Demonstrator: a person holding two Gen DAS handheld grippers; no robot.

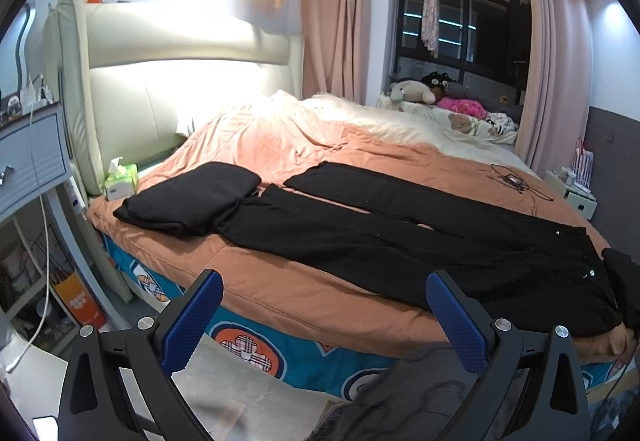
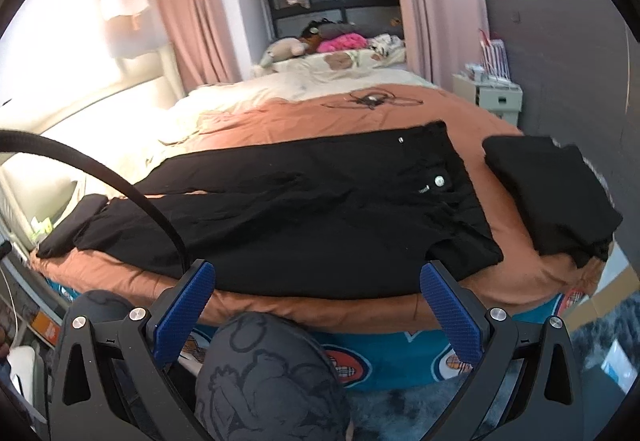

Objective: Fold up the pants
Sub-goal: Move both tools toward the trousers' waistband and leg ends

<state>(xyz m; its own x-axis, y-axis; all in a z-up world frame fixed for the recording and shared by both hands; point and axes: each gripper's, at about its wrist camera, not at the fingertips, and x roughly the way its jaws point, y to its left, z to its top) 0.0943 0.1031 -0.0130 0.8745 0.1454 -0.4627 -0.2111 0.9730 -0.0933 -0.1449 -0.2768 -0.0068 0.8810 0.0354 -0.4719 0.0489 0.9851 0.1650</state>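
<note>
Black pants (image 1: 400, 237) lie spread flat on the orange bedspread (image 1: 304, 145), legs apart toward the left, waistband with silver buttons at the right. In the right wrist view the same pants (image 2: 304, 201) stretch across the bed, waist near the right. My left gripper (image 1: 324, 289) is open, held off the bed's near edge below the pants' legs, holding nothing. The right gripper (image 2: 318, 281) is open too, short of the bed edge below the pants' hip. Neither touches the fabric.
A folded black garment (image 1: 188, 201) sits at the left end by the leg hems, another (image 2: 552, 197) beside the waist. A tissue box (image 1: 122, 177), a tangled cable (image 1: 516, 181), plush toys (image 1: 412, 91), nightstands and a person's patterned knee (image 2: 272, 381) are present.
</note>
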